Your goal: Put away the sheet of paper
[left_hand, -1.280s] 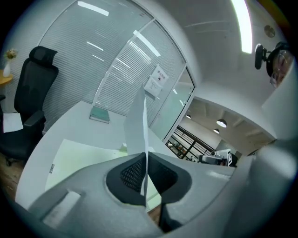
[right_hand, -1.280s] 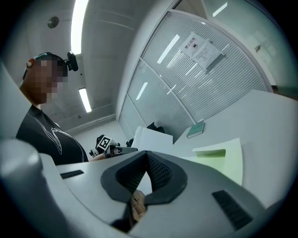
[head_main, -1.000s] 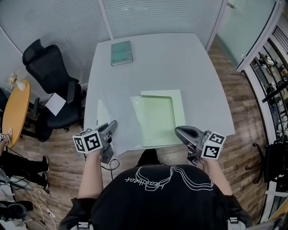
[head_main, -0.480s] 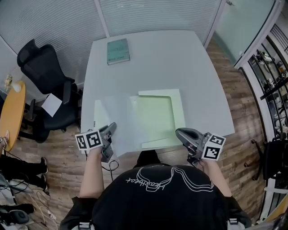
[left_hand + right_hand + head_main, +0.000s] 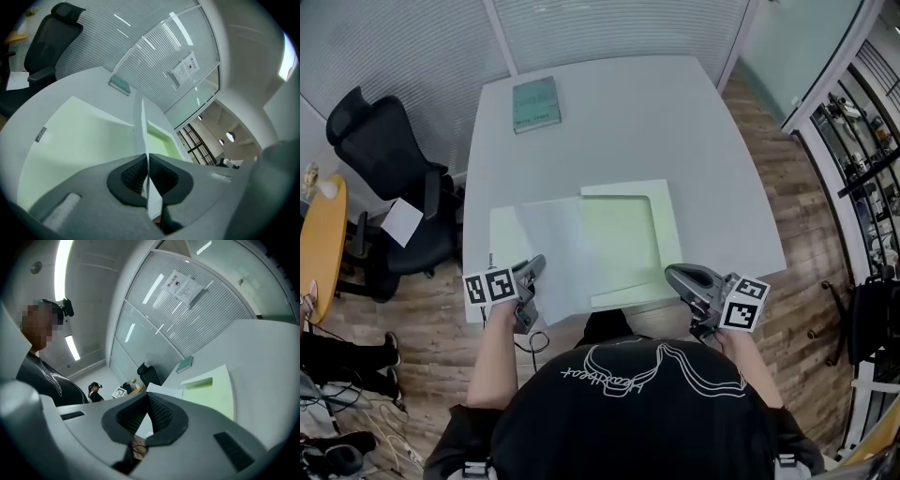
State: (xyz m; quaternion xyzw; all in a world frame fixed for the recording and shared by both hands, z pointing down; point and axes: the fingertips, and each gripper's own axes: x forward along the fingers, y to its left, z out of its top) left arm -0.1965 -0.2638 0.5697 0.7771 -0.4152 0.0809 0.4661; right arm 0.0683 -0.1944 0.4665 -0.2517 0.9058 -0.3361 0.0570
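A white sheet of paper point(image 5: 561, 255) lies slanted across an open pale green folder point(image 5: 630, 236) on the white table point(image 5: 619, 122). My left gripper point(image 5: 534, 267) is shut on the sheet's near left corner at the table's front edge. In the left gripper view the sheet point(image 5: 140, 126) stands edge-on between the pads of that gripper point(image 5: 146, 168), with the folder's left flap point(image 5: 79, 140) beneath. My right gripper point(image 5: 672, 275) hovers at the front edge, right of the folder, shut and empty. In the right gripper view its pads point(image 5: 147, 401) meet, and the folder point(image 5: 211, 390) lies beyond.
A teal book point(image 5: 535, 103) lies at the table's far left corner. A black office chair point(image 5: 384, 159) with a loose paper point(image 5: 401, 222) on it stands left of the table, and an orange round table point(image 5: 319, 244) lies further left. Wooden floor surrounds the table.
The sheet held in my left gripper has shifted right over the folder, and the folder's pale green left flap now shows beside it. The right gripper has stayed in place.
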